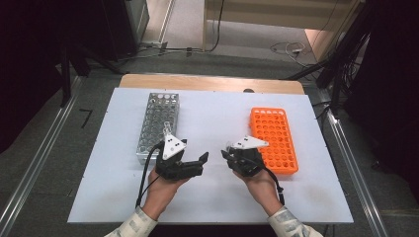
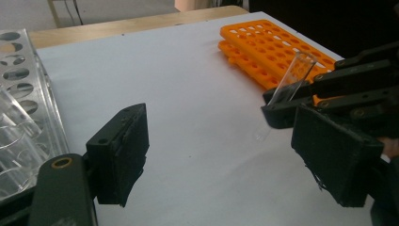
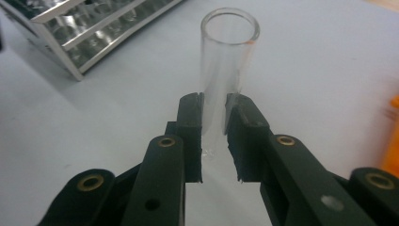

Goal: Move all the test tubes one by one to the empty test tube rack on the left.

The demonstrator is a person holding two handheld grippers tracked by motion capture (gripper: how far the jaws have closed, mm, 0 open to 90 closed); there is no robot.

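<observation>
Metal rack: the silvery rack sat on the left half of the table, and in the left gripper view a few clear tubes were lying low in its near holes; rest of the holes looked empty from up top.
Orange rack: the orange rack was over on the right side, every hole I could make out was empty, nothing standing in it.
Glass tube: the clear tube was empty, open mouth up, pinched around its lower part and held above the white sheet between the two racks, just off the orange rack's near-left corner.
Right tongs: the right tongs were clamped onto that glass tube, pads pressing both sides.
Left tongs: the left tongs were spread wide with nothing between them, parked by the metal rack's near end.
Writing: couldn't read any brand or label anywhere, honestly.
</observation>
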